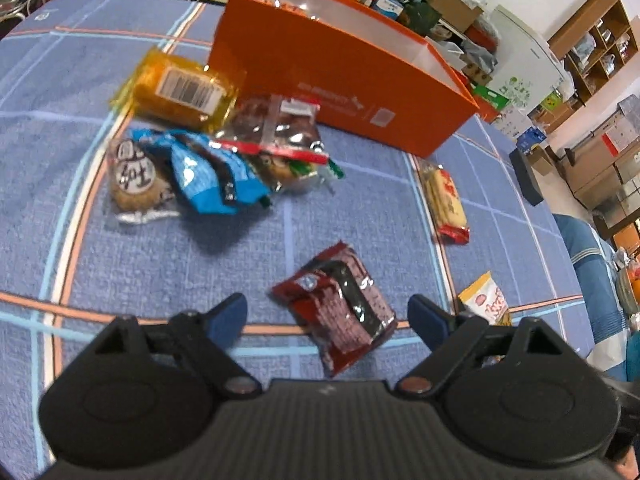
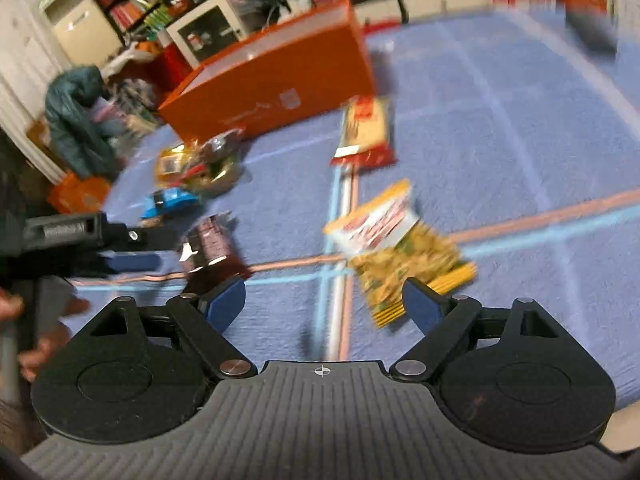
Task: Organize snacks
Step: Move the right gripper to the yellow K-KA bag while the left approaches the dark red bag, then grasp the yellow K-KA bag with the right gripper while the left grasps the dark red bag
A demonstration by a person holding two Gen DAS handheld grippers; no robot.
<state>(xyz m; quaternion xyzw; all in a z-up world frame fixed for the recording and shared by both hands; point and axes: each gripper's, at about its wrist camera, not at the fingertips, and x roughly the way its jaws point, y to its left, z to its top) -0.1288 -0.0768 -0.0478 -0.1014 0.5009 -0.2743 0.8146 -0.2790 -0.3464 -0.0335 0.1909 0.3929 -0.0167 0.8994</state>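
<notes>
Right now both tongs hang wide apart and carry nothing, so this looks like the reach before a pick. The left tongs [image 1: 326, 316] hover low over a dark red packet [image 1: 340, 308] that lies flat on the blue checked cloth [image 1: 120, 264] of the desk, roughly between the two blue pads though seemingly not yet touched. The right tongs [image 2: 324, 300] point at a yellow packet [image 2: 396, 244] lying just ahead of them; that view is blurred, so contact cannot be told. The orange box [image 1: 360, 76], open at the top, stands at the far side, the likely place for the snacks. Against its near wall sits a heap: a gold packet [image 1: 180, 88] with a barcode, a clear packet [image 1: 276, 128] with a red strip, a blue packet [image 1: 212, 176] and a round biscuit [image 1: 134, 182] in a clear wrap. A long red packet [image 1: 446, 202] of crackers lies apart to the right, near the box corner. Most of the sorting seems yet to be done, as nearly all snacks remain on the cloth. I judge the next move calls for the left tongs to sink until the pads straddle the dark red packet, close on its edge, then lift it over the box wall. The foil is slick and flat, so a shallow nip may slip.
</notes>
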